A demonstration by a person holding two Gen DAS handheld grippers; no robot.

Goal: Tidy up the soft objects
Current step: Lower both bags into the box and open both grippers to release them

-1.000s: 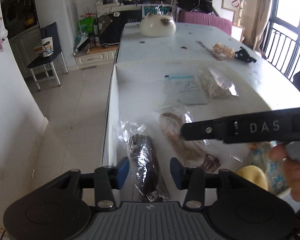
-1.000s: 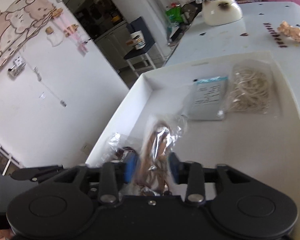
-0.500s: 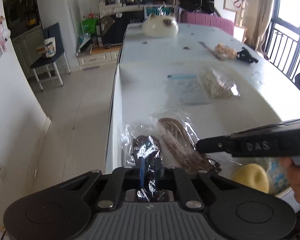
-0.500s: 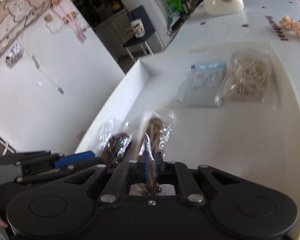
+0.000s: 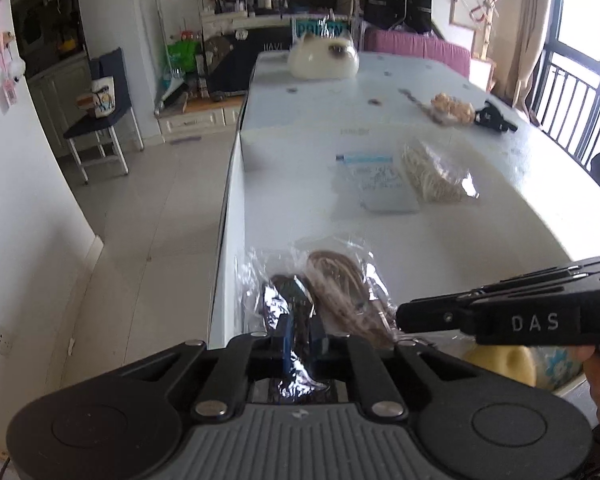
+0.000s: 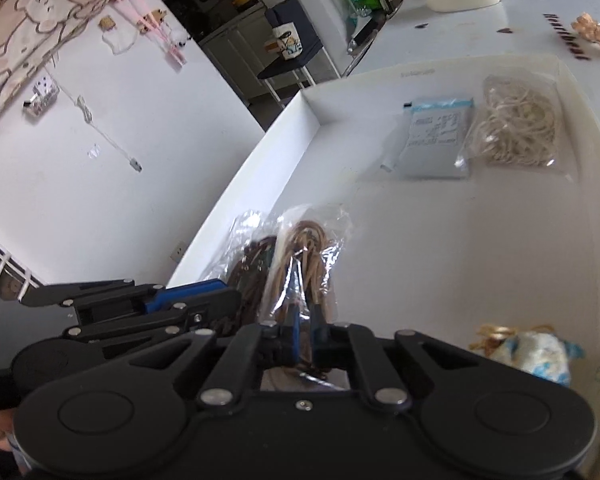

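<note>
My left gripper is shut on a clear bag of dark brown bands, held over the near left corner of the white tray. My right gripper is shut on a clear bag of tan bands, right beside the dark bag. The right gripper shows from the side in the left wrist view, and the left gripper shows in the right wrist view. The tan bag also shows in the left wrist view.
In the tray lie a grey zip bag and a bag of pale bands. A blue-patterned bundle and a yellow object lie at the near right. A cat-shaped cushion and small toys sit on the far table.
Both grippers went from open around their bags to shut on them. The two bags now sit closer together and slightly raised.
</note>
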